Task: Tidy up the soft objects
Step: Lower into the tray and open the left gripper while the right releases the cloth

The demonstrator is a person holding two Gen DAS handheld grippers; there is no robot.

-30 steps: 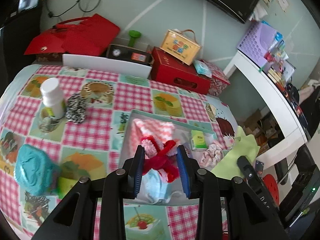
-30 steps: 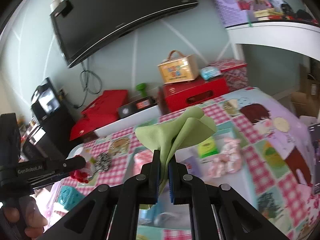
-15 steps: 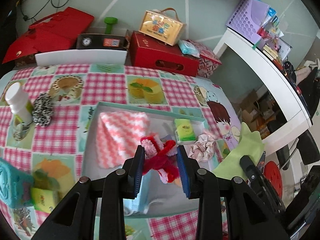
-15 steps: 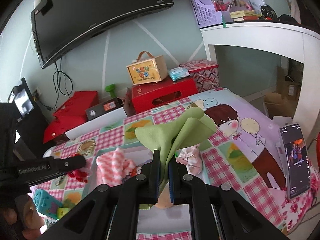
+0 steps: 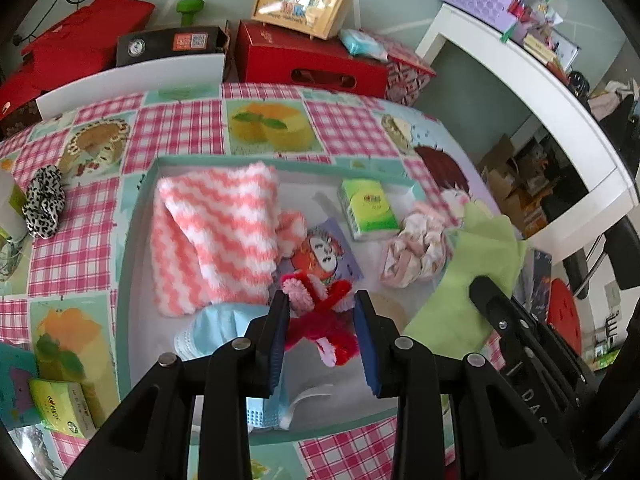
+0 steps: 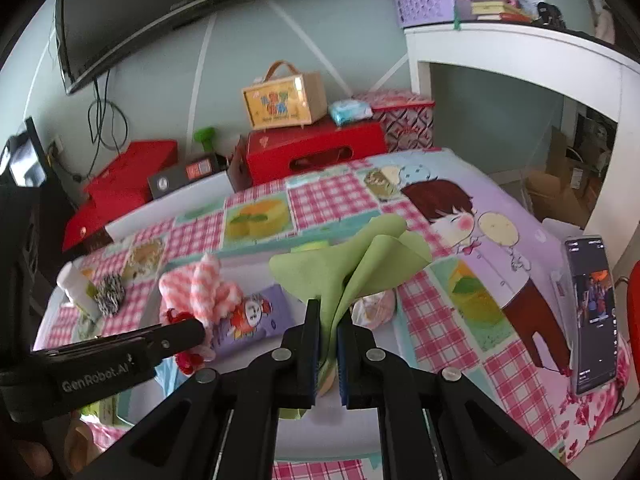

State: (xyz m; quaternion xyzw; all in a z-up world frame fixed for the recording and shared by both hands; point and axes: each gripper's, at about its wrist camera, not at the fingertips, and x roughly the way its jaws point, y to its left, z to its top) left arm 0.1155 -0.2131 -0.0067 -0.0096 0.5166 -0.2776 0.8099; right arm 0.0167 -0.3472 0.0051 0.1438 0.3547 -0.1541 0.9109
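- Since a second ago, both our grippers have carried their loads in over the tray [image 5: 136,240] – it now fills the left wrist view, and the bottle and teal item on the left have slid almost out of sight.
- Far left, on the checked tablecloth [image 5: 72,240], a leopard-print scrunchie [image 5: 43,208] lies outside the tray, and a green tissue pack [image 5: 60,408] sits near the bottom edge; its writing is too small for us to read.
- Inside the tray, left to right: a pink-and-white fluffy towel [image 5: 218,240], a blue face mask [image 5: 224,328], a purple cartoon packet [image 5: 324,248], another green tissue pack [image 5: 366,208], and a pale pink scrunchie [image 5: 412,252].
- Our left gripper [image 5: 322,320] is clamped on a red and pink fuzzy tangle [image 5: 320,312] – it hangs above the mask. We judge it very light and springy; pinching the thick middle should hold best.
- Our right gripper [image 6: 328,336] is closed tight on a green cloth [image 6: 352,264], which fans out above the jaws over the tray's right side. It looks limp and thin, so a bunched fold is the safest hold.
- Readable writing: "GenRobot.AI" on the left gripper's side, seen from the right wrist.
- Far right, a phone [image 6: 592,312] stands on the tablecloth.
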